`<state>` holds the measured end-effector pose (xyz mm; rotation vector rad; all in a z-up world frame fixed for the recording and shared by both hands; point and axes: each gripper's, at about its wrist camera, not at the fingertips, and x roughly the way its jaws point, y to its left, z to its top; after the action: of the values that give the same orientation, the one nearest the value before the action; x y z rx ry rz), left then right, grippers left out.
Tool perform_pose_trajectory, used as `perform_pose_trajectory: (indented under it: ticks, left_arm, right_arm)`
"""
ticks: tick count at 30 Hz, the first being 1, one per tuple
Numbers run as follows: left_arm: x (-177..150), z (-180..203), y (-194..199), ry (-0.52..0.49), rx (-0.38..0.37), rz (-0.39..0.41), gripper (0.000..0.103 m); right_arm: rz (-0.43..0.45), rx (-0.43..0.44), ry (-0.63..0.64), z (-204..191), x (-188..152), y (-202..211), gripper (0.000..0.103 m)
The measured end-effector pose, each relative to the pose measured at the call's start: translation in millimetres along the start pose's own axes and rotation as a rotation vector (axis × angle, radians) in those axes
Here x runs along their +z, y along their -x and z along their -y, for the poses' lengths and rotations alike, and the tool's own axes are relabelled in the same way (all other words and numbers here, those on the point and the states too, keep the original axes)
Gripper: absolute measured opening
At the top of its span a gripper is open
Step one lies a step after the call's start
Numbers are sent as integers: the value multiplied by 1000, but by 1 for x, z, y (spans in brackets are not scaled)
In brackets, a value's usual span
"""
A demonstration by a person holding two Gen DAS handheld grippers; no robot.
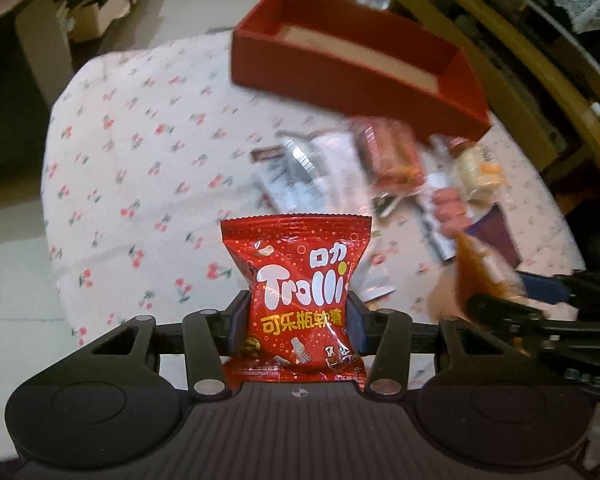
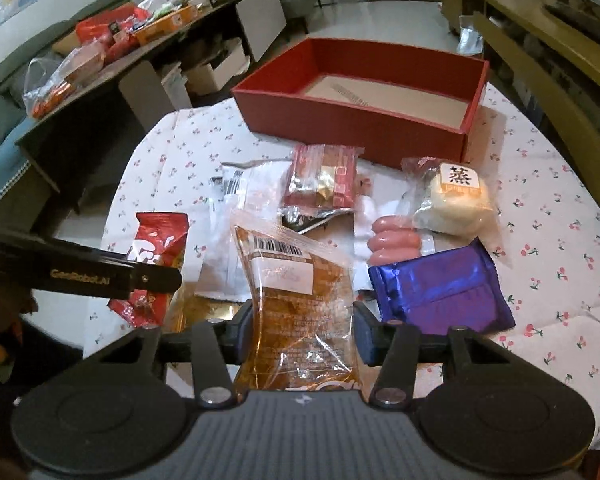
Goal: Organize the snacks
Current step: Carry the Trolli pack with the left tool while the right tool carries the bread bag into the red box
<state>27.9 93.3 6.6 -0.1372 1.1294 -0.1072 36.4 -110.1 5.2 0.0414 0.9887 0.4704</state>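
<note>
My left gripper [image 1: 296, 320] is shut on a red Trolli gummy packet [image 1: 300, 280] and holds it above the round table; the packet and the left gripper also show in the right wrist view [image 2: 156, 256]. My right gripper [image 2: 302, 320] is shut on a clear orange-brown snack bag [image 2: 296, 292]. The open red box [image 2: 360, 92] stands at the far side of the table, its inside showing only its pale floor. Loose snacks lie between me and the box: a purple packet [image 2: 440, 288], pink sausages [image 2: 394, 242], a white steamed cake [image 2: 452, 200], a red wrapped cake [image 2: 324, 176].
The table wears a white cherry-print cloth [image 2: 548, 216]. A dark side table [image 2: 112, 60] with several snack bags stands at the left. A wooden chair frame [image 2: 560, 92] curves along the right. White and silver wrappers [image 2: 240, 184] lie mid-table.
</note>
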Motion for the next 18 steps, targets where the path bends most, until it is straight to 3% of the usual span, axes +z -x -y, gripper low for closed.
perform_pose_trajectory:
  ticks: [6,18]
  left_arm:
    - [25,0,3,21,-79,53,56]
    - [88,23,-9,6,-127,112,56]
  right_arm:
    - [28,2,-33,5,16,-1,59]
    - [114,23,-129,26,66,-1,59]
